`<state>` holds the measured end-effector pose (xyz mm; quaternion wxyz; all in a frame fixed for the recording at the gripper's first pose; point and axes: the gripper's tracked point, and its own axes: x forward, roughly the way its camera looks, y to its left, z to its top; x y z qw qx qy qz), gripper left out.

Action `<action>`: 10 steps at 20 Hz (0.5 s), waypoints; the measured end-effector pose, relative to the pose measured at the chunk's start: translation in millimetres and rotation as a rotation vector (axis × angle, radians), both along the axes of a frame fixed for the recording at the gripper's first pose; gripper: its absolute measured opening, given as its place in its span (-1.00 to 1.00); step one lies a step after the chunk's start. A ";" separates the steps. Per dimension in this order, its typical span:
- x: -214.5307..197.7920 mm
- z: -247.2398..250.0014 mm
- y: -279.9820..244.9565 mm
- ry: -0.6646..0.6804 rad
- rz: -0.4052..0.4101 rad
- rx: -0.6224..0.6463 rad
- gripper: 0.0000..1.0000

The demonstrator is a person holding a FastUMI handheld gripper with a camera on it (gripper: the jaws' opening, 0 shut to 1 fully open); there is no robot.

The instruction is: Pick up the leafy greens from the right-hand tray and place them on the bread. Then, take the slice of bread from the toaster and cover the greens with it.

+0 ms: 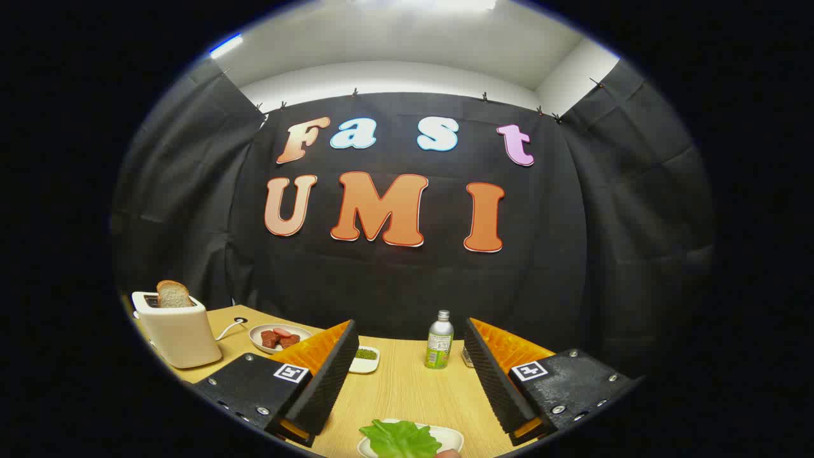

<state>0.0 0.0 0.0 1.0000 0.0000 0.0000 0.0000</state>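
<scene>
Greens (400,437) lay on a white tray (450,435) on the counter (407,381), near and low between the fingers of the tongs (407,375), which stood wide apart and held nothing. Toaster (178,331) with bread (173,294) stood far left.

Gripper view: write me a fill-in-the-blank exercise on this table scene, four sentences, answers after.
1. A slice of bread stands in the slot of the ____.
2. The claw has its fingers ____, with nothing held.
3. The leafy greens lie on a white ____, low between the fingers.
4. Beyond the fingers a small ____ with a green label stands upright on the wooden table.

Missing words: toaster; open; plate; bottle
</scene>
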 end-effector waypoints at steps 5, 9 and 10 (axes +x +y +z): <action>-2.6 7.6 1.4 -0.019 0.010 0.004 0.99; -0.1 2.1 -2.2 -0.012 0.006 0.025 0.99; -0.2 0.8 -0.9 -0.008 0.011 0.032 0.99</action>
